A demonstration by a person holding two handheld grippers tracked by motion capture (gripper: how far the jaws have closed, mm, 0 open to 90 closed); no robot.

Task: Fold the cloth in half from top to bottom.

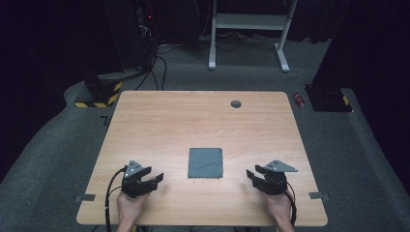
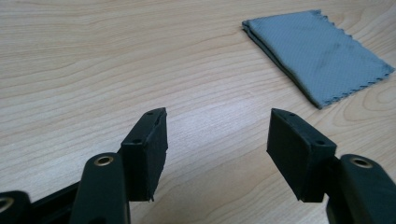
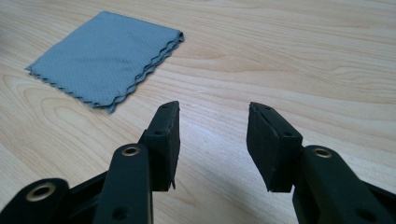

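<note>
Work we see as unstarted: folded grey square microfibre cloth (image 1: 206, 163) lies untouched between our left gripper (image 1: 155, 178) and right gripper (image 1: 251, 174), both with jaws apart and empty.

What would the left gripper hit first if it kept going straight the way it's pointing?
Probably just the bare table. The left gripper points past the grey cloth, which lies off to one side of its line.

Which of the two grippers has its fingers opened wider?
Both are open and empty, but the left gripper shows the wider gap between its fingers. The right gripper has its fingers closer together. The grey cloth lies between them.
</note>
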